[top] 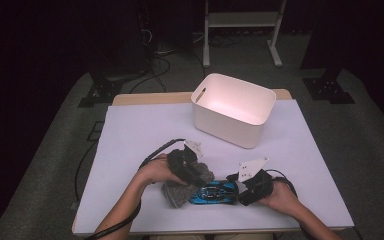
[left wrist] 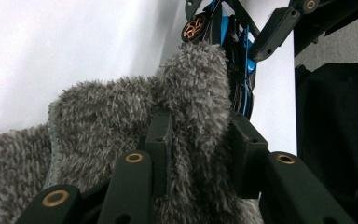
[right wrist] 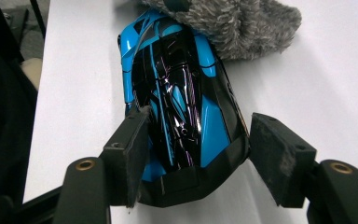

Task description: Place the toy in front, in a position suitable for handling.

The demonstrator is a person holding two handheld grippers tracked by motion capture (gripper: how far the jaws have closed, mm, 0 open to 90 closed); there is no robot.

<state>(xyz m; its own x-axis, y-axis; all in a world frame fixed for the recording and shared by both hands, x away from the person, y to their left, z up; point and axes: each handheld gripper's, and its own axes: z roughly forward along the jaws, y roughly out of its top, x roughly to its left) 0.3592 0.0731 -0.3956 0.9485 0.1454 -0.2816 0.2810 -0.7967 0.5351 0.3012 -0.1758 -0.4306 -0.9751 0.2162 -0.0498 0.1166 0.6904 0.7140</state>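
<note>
Hands came in from the near edge of the white table (top: 130,130), each carrying a gripper. Closest to the person, the right gripper (top: 241,189) lay low over the tail of a blue-and-black toy car (top: 214,192); in the right gripper view its jaws straddled the toy car (right wrist: 177,93), the left pad touching the car's side and the right pad standing just off the other side, so the jaws were parted around it and not clamped. Beside it, the left gripper (top: 200,176) was clenched on a fluffy grey cloth (top: 180,192); the left gripper view showed a fold of the cloth (left wrist: 121,116) pinched between both pads, the pile bulging out above and around them. That cloth lay partly over the far end of the car, touching it, and the car's wheel (left wrist: 193,28) showed just past the fold. Car and cloth sat together on the table near its front edge, between the two hands. Farther back, well apart from them, a white bin (top: 232,127) stood upright toward the table's far edge. Beyond the table, dark floor and the legs of a white frame (top: 240,30) showed.
</note>
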